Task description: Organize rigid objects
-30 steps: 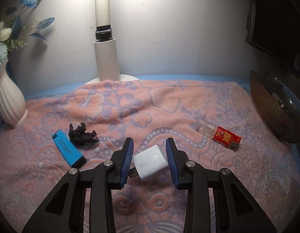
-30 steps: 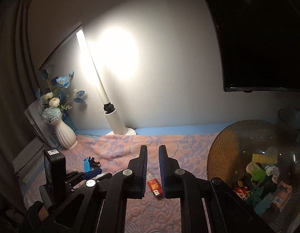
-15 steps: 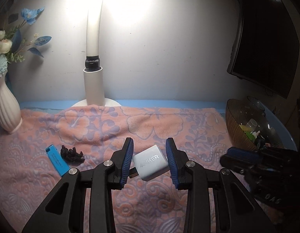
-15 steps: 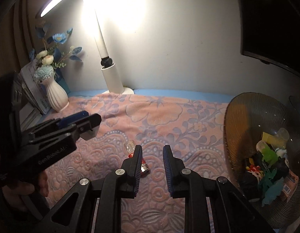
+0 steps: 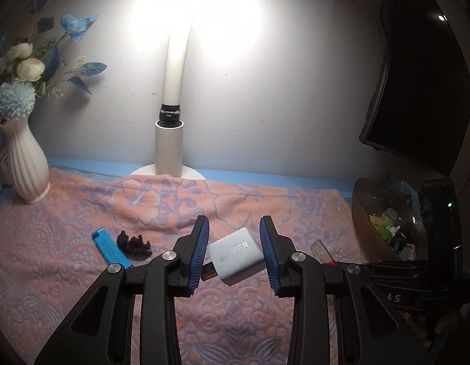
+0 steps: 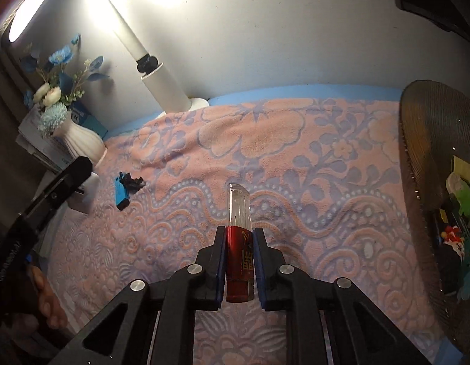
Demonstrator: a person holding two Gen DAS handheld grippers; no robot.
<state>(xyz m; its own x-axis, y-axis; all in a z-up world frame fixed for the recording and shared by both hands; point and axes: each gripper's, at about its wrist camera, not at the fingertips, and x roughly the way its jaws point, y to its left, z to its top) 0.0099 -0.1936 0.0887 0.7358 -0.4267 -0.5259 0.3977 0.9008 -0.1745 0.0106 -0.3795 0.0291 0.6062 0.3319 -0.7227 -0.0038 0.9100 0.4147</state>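
On floral towel (image 6: 295, 152), blue lighter (image 5: 110, 248), dark figurine (image 5: 134, 243)

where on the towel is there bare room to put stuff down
Free: the wide middle of the pink towel, between the lamp base and the brown bowl; also the near strip below the right gripper. Crowded: the left part, where the blue lighter touches the black figurine, near the vase.
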